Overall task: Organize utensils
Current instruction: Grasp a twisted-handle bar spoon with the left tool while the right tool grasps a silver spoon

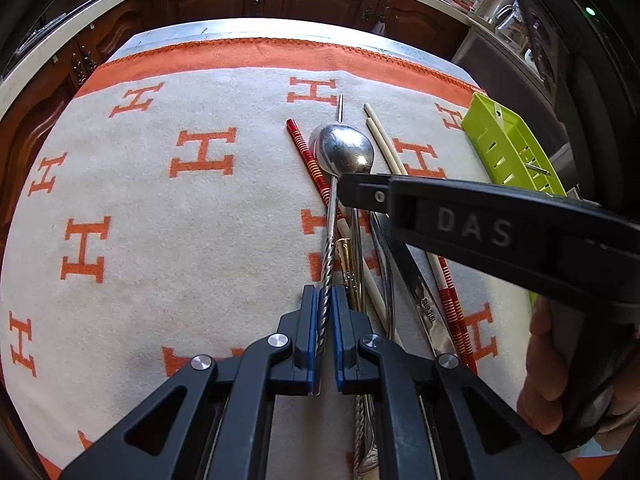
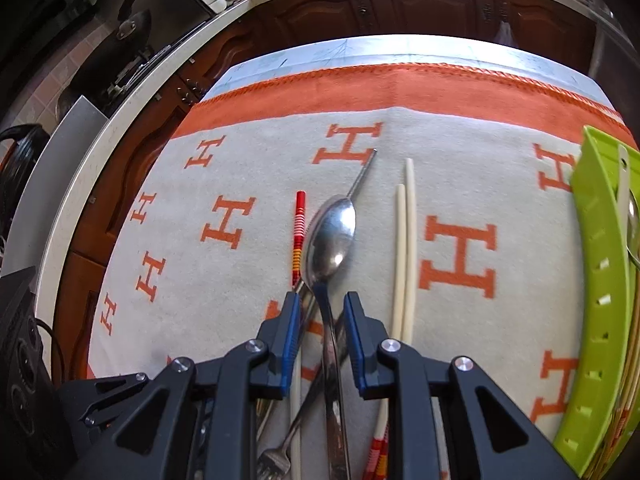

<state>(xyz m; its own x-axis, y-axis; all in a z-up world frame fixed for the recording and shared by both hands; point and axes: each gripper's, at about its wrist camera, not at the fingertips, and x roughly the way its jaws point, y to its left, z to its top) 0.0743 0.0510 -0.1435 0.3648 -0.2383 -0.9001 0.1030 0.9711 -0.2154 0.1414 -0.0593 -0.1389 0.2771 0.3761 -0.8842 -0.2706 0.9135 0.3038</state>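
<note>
We saw the left tool [image 1: 325, 312] pinching a twisted metal handle [image 1: 326, 264] between its blue pads, near the handle's lower stretch; the handle ran up beside the red striped chopstick [image 1: 308, 156] toward the bowl of a big spoon [image 1: 346, 150]. From these views we could not tell whether that twisted handle belonged to the spoon or to another piece in the pile. The right tool [image 2: 320, 320] stood partly spread, its pads on either side of the spoon's [image 2: 330, 240] neck without pressing on it. All of this lay on the blanket [image 1: 160, 208] with orange letters that covered the table. Beside the spoon lay a pair of pale chopsticks [image 2: 404, 248], side by side, and lower down a fork [image 2: 276, 460] and more red striped chopsticks [image 2: 378, 456] crossed under the tool. At the right edge of the blanket sat the green tray [image 2: 592, 280], its slotted wall toward us. Inside it we could make out a pale handle [image 2: 623, 184] and part of a metal spoon [image 2: 634, 228]; the rest of its contents was cut off by the frame's edge.
</note>
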